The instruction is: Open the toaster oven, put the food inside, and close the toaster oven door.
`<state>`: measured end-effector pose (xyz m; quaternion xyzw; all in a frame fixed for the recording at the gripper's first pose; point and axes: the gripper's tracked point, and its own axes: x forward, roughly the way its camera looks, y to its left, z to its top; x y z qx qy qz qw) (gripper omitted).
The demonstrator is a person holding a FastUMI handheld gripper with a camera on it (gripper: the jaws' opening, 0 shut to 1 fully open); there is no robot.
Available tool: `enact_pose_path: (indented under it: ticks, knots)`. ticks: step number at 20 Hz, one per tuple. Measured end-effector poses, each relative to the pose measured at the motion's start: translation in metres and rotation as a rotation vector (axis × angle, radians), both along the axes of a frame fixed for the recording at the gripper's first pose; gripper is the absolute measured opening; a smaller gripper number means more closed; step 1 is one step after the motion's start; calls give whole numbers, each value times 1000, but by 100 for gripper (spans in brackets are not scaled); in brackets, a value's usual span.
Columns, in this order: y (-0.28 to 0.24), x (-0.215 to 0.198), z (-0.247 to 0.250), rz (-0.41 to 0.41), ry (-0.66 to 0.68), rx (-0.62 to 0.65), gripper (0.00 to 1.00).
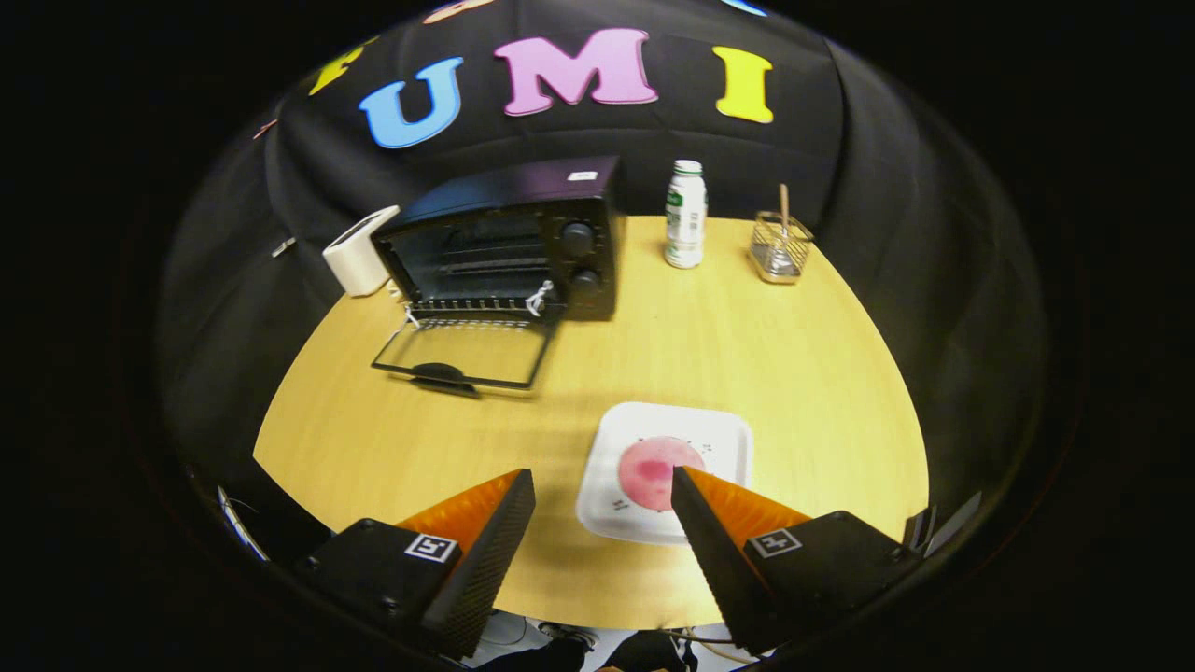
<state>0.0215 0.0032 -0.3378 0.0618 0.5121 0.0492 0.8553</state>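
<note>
A black toaster oven (523, 238) stands at the far left of the wooden table (747, 345), its glass door (462, 353) folded down flat onto the table. A wire rack shows inside the dark cavity. Nearer to me, a white square plate (719, 439) holds a round pink piece of food (649, 471). My gripper (602, 481) hovers open above the table's near edge. The food lies just ahead of the right fingertip (686, 485), which covers part of it. Nothing is between the fingers.
A white box-shaped appliance (359, 250) sits left of the oven. A white bottle with a green label (685, 215) and a wire holder with a stick in it (780, 245) stand at the table's far edge, right of the oven.
</note>
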Motion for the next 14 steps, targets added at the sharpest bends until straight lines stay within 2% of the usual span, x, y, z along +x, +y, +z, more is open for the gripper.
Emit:
enact_pose_path:
  ticks: [5, 10, 13, 14]
  knots:
    - [-69, 4, -46, -44, 189, 20, 98]
    - [-85, -3, -100, 21, 345, 52, 99]
    - [-86, -7, -113, 21, 405, 84, 94]
    - [-82, -7, -116, 20, 418, 95, 85]
